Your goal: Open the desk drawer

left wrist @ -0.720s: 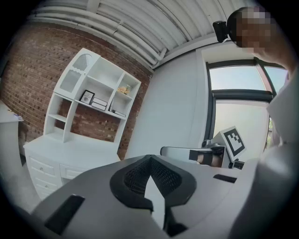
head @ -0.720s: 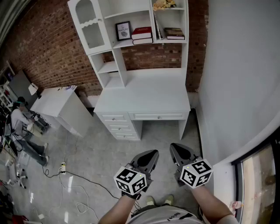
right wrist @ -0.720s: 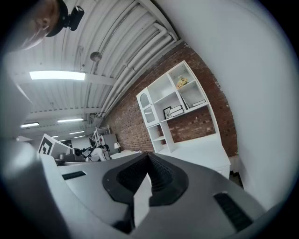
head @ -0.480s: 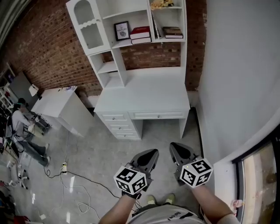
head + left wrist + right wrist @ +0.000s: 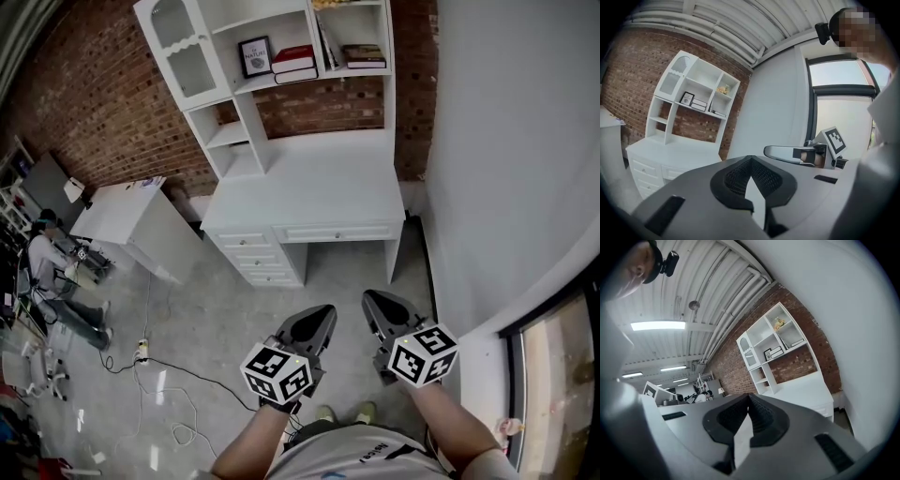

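Note:
The white desk (image 5: 319, 192) stands against the brick wall, some way ahead of me. Its wide drawer (image 5: 337, 232) under the top is closed, and a stack of small drawers (image 5: 255, 258) on the left is closed too. My left gripper (image 5: 317, 323) and right gripper (image 5: 377, 307) hover side by side over the floor, well short of the desk, both shut and empty. In the left gripper view the left gripper (image 5: 750, 160) points toward the desk (image 5: 670, 152), with the right gripper (image 5: 787, 152) beside it. The right gripper (image 5: 749, 397) also faces the desk (image 5: 806, 390).
A white hutch (image 5: 272, 84) with books and a framed picture sits on the desk. A second white table (image 5: 127, 220) stands at the left, with a seated person (image 5: 52, 267) beyond it. Cables (image 5: 159, 375) lie on the floor. A white wall (image 5: 506, 159) closes the right side.
The desk sits slightly higher in the head view and both grippers a little lower. Both stay shut and empty.

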The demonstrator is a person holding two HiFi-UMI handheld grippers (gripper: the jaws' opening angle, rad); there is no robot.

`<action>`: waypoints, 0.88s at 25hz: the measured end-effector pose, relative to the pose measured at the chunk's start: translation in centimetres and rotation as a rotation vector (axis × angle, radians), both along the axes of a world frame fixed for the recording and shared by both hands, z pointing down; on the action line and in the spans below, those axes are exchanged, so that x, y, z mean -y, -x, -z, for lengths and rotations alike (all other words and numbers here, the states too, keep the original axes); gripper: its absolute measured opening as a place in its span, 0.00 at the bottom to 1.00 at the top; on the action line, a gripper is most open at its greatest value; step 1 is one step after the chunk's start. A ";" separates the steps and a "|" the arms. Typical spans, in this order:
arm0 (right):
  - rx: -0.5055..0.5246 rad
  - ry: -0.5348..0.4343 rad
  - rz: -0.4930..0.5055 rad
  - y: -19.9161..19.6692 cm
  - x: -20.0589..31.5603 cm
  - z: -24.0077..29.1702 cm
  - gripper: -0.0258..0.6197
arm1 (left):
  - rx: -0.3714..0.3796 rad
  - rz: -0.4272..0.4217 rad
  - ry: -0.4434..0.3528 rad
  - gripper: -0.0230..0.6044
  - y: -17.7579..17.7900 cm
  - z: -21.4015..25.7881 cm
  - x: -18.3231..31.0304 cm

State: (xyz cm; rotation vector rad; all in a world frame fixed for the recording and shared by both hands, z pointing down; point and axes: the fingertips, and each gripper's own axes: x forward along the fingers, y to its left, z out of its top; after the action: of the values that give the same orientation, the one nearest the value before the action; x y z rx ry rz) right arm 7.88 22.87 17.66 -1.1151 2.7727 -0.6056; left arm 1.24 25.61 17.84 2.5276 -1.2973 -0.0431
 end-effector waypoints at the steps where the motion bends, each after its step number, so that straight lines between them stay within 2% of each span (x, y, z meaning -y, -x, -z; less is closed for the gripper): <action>1: 0.004 -0.003 -0.001 -0.3 0.1 0.1 0.07 | 0.002 0.005 -0.003 0.05 0.0 0.0 0.1; 11: 0.049 0.041 -0.022 -2.8 2.2 -1.9 0.07 | 0.021 0.027 0.027 0.05 -0.9 -2.2 2.2; 17: 0.042 0.059 -0.037 -2.7 4.4 -2.8 0.07 | 0.019 0.023 0.040 0.06 -0.5 -3.3 4.6; 22: 0.026 0.076 -0.045 -1.3 8.0 -4.1 0.07 | 0.019 0.020 0.050 0.05 0.9 -4.7 8.5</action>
State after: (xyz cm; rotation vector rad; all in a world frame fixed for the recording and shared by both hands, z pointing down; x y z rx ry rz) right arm 9.20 14.82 21.77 -1.1718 2.7156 -0.7205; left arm 0.37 17.11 22.56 2.4792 -1.3144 0.0081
